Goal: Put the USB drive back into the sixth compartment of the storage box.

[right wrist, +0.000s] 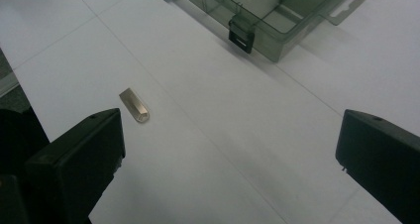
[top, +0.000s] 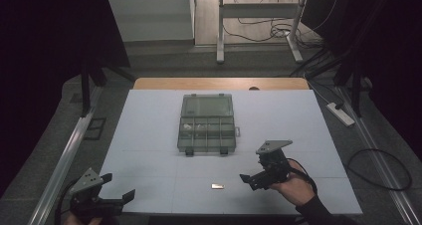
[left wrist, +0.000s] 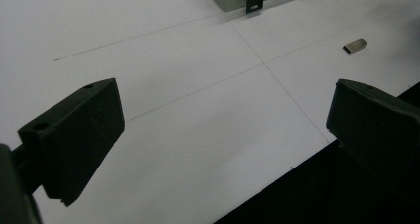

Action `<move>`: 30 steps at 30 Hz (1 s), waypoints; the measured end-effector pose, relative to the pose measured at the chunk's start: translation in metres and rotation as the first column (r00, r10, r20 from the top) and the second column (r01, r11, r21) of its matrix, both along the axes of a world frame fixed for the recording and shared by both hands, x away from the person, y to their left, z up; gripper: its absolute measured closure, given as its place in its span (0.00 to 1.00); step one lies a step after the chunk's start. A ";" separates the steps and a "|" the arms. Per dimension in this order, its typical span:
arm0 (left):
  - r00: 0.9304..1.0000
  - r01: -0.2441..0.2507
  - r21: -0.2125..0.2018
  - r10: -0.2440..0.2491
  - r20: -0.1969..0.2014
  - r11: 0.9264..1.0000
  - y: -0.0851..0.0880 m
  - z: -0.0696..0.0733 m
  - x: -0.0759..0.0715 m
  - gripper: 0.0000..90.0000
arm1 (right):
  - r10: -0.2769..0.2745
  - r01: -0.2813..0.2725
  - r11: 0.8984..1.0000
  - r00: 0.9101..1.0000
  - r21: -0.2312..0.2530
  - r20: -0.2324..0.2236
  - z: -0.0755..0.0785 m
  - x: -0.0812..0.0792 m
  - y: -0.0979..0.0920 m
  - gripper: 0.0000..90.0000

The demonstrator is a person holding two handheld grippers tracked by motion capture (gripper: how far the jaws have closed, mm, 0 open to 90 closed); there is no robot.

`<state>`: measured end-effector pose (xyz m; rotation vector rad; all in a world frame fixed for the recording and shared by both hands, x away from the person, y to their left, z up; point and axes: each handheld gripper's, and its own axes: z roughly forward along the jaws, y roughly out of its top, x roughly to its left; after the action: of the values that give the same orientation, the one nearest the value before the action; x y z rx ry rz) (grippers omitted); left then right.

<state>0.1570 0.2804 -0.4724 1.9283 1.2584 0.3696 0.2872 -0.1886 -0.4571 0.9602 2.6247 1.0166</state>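
A small flat metal piece lies on the white mat near the front edge. Behind it, mid-table, a smoky clear compartment box stands open with its lid tilted back. My right gripper hovers open just right of the metal piece, jaws pointing left. The right gripper view has the metal piece just beyond the left jaw, with the gripper holding nothing. My left gripper is open at the mat's front left corner. In its own view this gripper is empty, with the metal piece far off.
A few small pale parts sit in one of the box's compartments. The box's black latches face the front. A power strip and cables lie on the floor at right. Desk legs stand behind the table.
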 end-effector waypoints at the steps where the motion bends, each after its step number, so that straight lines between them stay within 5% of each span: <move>1: 1.000 0.000 0.000 0.000 0.000 1.000 0.000 0.000 0.000 0.01 | 0.002 -0.002 1.000 1.000 -0.001 -0.002 0.000 0.001 0.002 0.00; 21: 1.000 0.005 0.007 -0.005 0.002 1.000 -0.001 0.000 0.000 0.02 | 0.089 -0.091 0.995 0.995 -0.040 -0.043 -0.012 0.012 0.035 0.00; 30: 1.000 0.007 0.012 -0.007 0.001 1.000 -0.002 0.000 0.000 0.02 | 0.141 -0.150 0.984 0.986 -0.101 -0.087 -0.022 0.013 0.054 0.00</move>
<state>0.1570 0.2788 -0.4724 1.9417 1.2512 0.3757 0.2998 -0.1349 -0.4789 0.8113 2.8184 0.8730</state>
